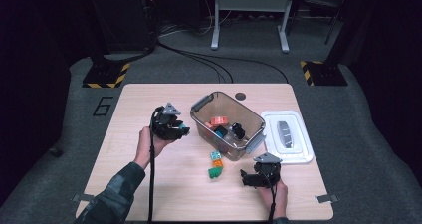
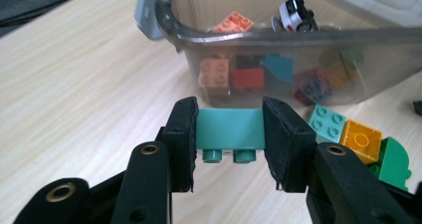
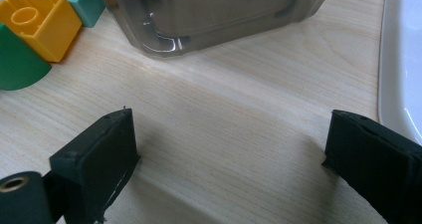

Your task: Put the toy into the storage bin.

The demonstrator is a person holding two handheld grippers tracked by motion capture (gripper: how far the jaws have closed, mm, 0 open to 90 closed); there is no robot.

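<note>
My left gripper (image 2: 229,134) is shut on a teal brick (image 2: 229,130), studs down, held above the wooden table. In the high view this gripper (image 1: 180,129) hangs just left of the clear plastic bin (image 1: 251,144), the teal brick (image 1: 184,128) at its tip. The bin (image 2: 171,27) holds several bricks and a small toy car (image 2: 297,14). My right gripper (image 3: 229,149) stands open over bare table, nothing between its jaws; in the high view it (image 1: 245,176) rests near the front edge, right of the loose bricks.
Teal (image 1: 216,156), orange (image 1: 217,163) and green (image 1: 215,172) bricks lie in a row in front of the bin. A white lid (image 1: 287,136) lies right of the bin. The left half of the table (image 1: 124,159) is bare wood.
</note>
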